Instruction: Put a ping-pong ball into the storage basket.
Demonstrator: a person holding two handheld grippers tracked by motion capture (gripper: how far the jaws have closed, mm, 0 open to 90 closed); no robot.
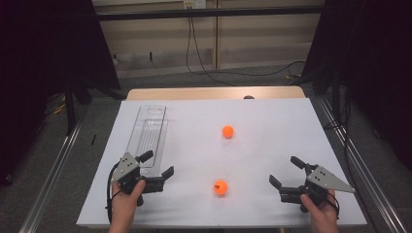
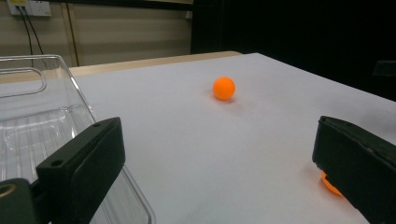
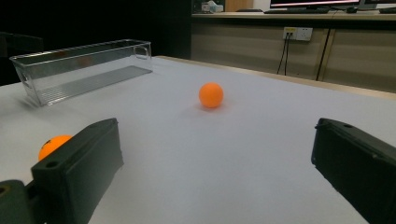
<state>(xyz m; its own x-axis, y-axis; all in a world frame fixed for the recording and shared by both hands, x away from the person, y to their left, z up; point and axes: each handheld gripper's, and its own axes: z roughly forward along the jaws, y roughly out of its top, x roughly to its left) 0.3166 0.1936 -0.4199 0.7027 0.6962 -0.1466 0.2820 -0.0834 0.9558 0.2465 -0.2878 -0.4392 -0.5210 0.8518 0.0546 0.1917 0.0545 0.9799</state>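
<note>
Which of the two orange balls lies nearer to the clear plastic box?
The far ball, toward the table's back edge, level with the clear box. The other ball lies near the front edge, between the two tools, past the box's front end.

In the left gripper view, the nearer small orange ball point(image 2: 329, 183) is mostly hidden behind the right-hand black jaw, with just a sliver seen beneath it. The clear plastic rectangular tray point(image 2: 56, 116) is cut off by the left edge there, and its near corner is covered by the other jaw. In the right gripper view, the same ball point(image 3: 52, 144) is half masked by the left-hand jaw. In the high view, both of the person's forearms are cropped at the bottom edge, and a small dark object point(image 1: 248, 97) at the table's far edge is too small to be identified.
</note>
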